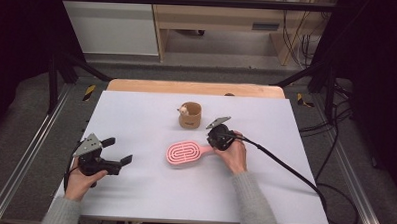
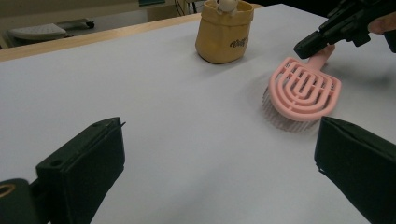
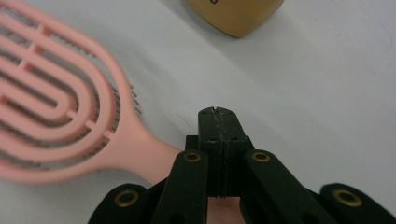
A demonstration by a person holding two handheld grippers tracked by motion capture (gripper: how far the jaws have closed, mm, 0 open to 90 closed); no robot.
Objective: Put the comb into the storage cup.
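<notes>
- While my left gripper (image 1: 118, 161) idles near the table's (image 1: 133, 200) left edge, I see its jaws spread wide, nothing between them.
- My right gripper (image 3: 217, 112) is closed, jaws pressed together above the pink hairbrush's (image 1: 184, 153) handle; a grip isn't evident.
- The tan pouch (image 2: 224, 32) behind carries dark script, too blurred to read.

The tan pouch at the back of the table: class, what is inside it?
A small pale figure pokes out of the tan pouch at its open top. Its lower part, and anything else inside, is hidden by the pouch wall.
</notes>
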